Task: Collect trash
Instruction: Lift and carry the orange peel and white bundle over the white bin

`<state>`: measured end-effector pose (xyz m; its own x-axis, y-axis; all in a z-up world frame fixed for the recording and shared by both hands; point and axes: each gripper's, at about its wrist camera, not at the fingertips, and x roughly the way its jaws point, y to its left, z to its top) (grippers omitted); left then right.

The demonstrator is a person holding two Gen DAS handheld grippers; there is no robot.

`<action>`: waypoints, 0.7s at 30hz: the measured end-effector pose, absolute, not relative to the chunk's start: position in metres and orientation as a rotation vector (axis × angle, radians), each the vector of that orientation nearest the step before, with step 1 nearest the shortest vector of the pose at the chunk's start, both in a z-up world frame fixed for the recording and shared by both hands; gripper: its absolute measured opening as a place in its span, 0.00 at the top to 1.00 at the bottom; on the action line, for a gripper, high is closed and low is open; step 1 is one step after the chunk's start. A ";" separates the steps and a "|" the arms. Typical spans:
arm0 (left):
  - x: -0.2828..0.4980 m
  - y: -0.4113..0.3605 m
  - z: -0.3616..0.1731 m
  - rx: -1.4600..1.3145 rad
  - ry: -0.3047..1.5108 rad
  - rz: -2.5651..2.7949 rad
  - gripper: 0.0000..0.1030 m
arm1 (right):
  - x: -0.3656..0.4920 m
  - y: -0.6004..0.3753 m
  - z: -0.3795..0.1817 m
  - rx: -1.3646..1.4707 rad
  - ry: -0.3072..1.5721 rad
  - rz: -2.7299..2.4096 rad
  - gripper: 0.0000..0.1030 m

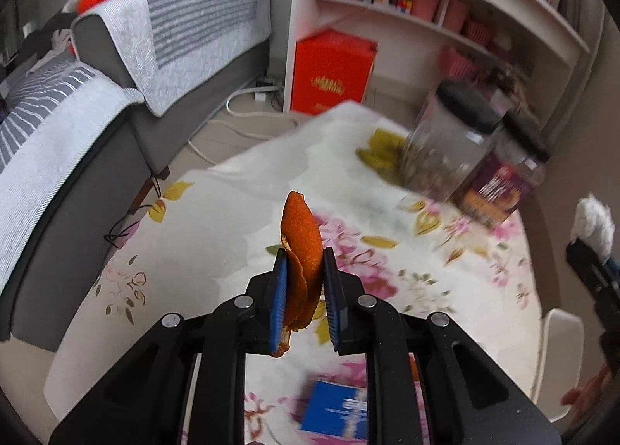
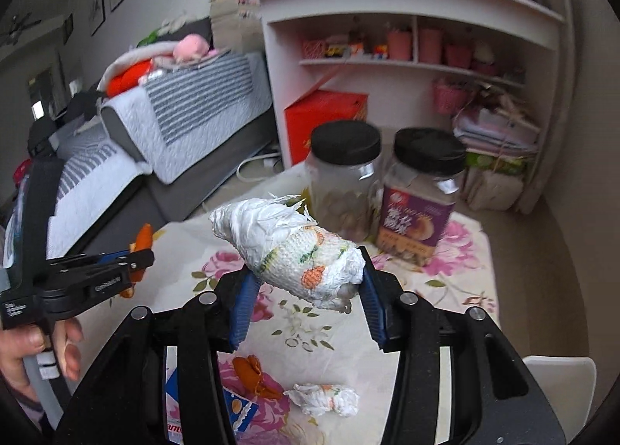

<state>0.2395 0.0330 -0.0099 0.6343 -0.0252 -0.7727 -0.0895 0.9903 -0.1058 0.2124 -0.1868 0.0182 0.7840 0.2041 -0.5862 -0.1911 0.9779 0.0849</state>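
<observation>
The left claw (image 1: pixel 305 282) is clamped on a strip of orange peel (image 1: pixel 300 239) at frame centre, raised above the floral surface (image 1: pixel 217 220). The right claw (image 2: pixel 306 286) grips a crumpled paper towel (image 2: pixel 288 247) at centre. Lower down lie another peel (image 2: pixel 254 375) and a smaller wad (image 2: pixel 323 398); two black-lidded jars (image 2: pixel 345 181) stand upper right.

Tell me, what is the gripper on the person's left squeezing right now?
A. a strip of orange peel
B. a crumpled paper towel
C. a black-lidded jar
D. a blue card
A. The left gripper is pinched shut on a curled orange peel that sticks up between its blue pads; the crumpled paper towel is in the right gripper instead.
</observation>
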 end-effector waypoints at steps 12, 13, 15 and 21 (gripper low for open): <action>0.198 -0.010 0.029 -0.211 0.764 0.039 0.82 | 0.172 -0.223 0.048 0.044 0.533 0.131 0.56; 0.196 -0.014 0.031 -0.211 0.762 0.036 0.82 | 0.169 -0.227 0.050 0.045 0.526 0.123 0.56; 0.192 -0.019 0.032 -0.209 0.759 0.034 0.82 | 0.163 -0.235 0.054 0.046 0.508 0.107 0.56; 0.180 -0.045 0.037 -0.190 0.749 0.021 0.82 | 0.144 -0.253 0.066 0.049 0.466 0.069 0.55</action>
